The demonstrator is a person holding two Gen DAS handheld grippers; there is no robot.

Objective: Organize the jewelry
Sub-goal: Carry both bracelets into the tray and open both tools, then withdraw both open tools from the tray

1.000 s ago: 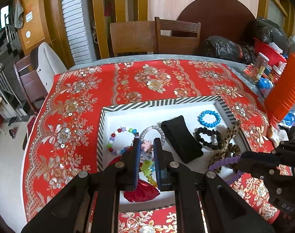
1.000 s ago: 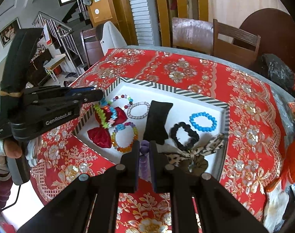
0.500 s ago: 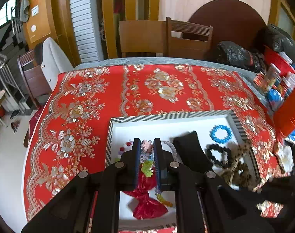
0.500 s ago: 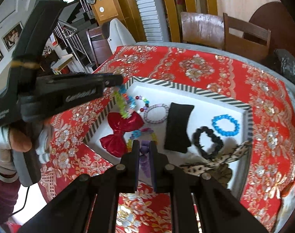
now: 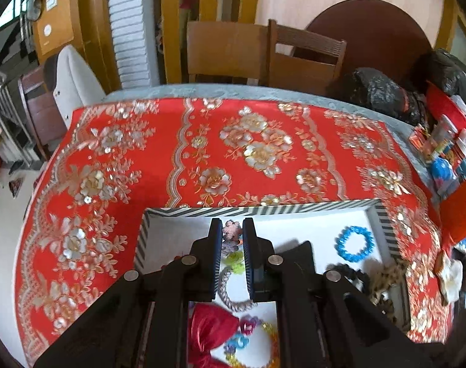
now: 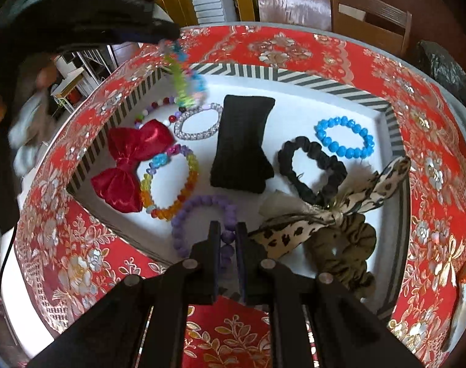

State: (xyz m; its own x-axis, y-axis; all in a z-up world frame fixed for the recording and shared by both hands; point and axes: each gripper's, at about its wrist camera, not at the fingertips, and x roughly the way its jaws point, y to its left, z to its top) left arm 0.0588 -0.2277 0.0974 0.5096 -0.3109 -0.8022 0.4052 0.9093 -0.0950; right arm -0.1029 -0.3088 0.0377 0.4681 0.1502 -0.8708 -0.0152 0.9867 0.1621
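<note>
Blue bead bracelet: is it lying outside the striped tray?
No, the blue bead bracelet lies on the white floor inside the striped tray, near its far right corner beside the black scrunchie.

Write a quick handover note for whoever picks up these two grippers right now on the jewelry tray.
Left gripper: shut on the flower-bead bracelet, dangling over the tray's left end.
Right gripper: shut on the purple bead bracelet, lying on the tray floor at the near edge.
In the striped tray: red bow, rainbow bracelet, clear bracelet, black pad, black scrunchie, blue bracelet, leopard scrunchie.
Done: those pieces are in the tray.
Left: set down and release both held bracelets.
</note>
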